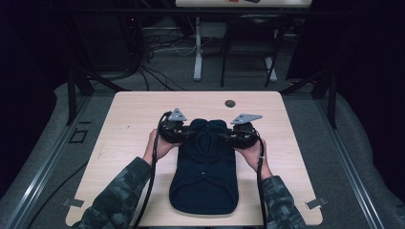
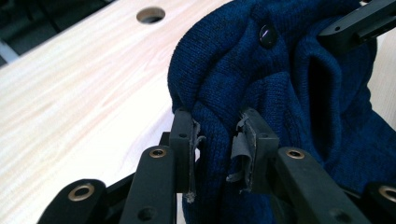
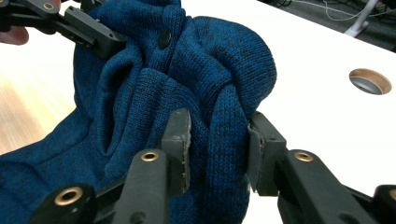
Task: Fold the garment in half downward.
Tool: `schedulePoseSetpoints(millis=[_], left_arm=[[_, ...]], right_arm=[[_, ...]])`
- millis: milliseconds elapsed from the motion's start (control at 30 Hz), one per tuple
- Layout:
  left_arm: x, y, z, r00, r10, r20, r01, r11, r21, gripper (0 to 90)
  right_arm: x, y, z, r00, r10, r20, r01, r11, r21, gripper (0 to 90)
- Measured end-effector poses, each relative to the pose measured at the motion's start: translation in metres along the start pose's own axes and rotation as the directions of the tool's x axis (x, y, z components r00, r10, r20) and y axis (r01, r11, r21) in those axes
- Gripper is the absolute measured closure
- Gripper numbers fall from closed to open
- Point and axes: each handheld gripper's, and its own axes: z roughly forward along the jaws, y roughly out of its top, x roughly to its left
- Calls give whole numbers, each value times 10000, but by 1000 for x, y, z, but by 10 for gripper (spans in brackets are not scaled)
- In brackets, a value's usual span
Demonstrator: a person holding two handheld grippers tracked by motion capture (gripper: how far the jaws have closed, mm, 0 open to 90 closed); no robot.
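A dark blue knitted garment (image 1: 204,176) lies down the middle of the light wooden table (image 1: 129,114), its far end bunched and lifted. My left gripper (image 1: 185,134) is shut on a fold of the knit at that end's left side; the fold sits pinched between worn pads (image 2: 215,142). My right gripper (image 1: 223,136) is shut on a thick fold at the right side (image 3: 219,140). A small dark button (image 2: 267,35) shows on the raised cloth (image 3: 164,37). The two grippers face each other across the bunched fabric.
A round cable hole (image 1: 230,103) lies in the table just beyond the garment. Bare tabletop flanks the garment on both sides. Past the far edge stand table legs, a chair frame and cables on the floor.
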Motion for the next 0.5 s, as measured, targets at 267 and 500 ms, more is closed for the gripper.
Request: schedulePoseSetpoints(millis=[267,500], left_arm=[[-7,5,-6,9978,636,-183,-642,9975,-292,704],[-9,6,-9,9954,919,-262,-928,9951,-341,704]], right_arm=[[-4,0,-6,9995,281,-153,-280,9996,30,556],[-1,0,-9,9998,147,-97,-147,9999,-5,633]])
